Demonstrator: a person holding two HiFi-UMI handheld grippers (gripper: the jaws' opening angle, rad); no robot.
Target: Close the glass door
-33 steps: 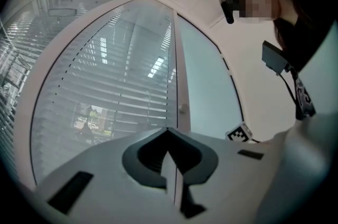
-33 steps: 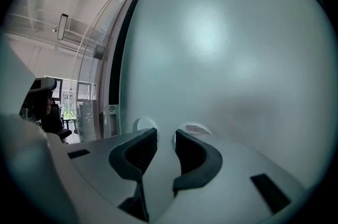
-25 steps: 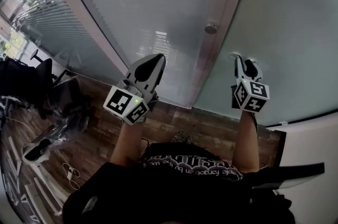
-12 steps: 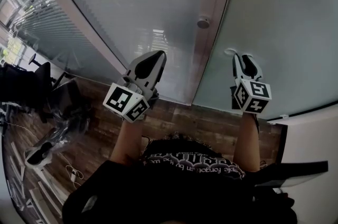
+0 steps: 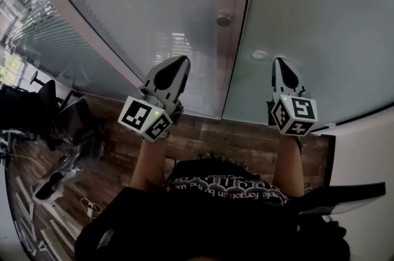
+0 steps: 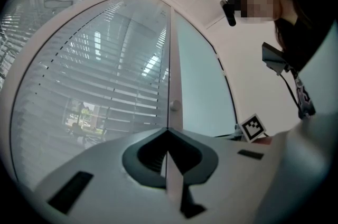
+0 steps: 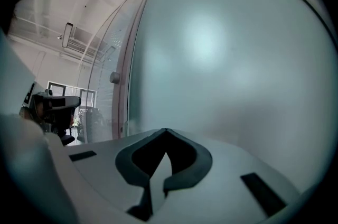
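The frosted glass door fills the right of the head view, its left edge close along the pale post that carries a round knob. My right gripper is shut and empty, its tip at the door's surface beside a small round mark. In the right gripper view the jaws meet in front of the frosted pane. My left gripper is also shut and empty, pointing at the glass wall left of the post. In the left gripper view its tip lines up with the post and knob.
Behind the clear glass wall hang slatted blinds. Dark office chairs and cables stand on the wooden floor at the left. A white wall borders the door on the right.
My right gripper's jaws have gone from spread to shut. The door's edge has come in against the post, and the gap beside it has narrowed. Both grippers sit slightly higher against the glass.
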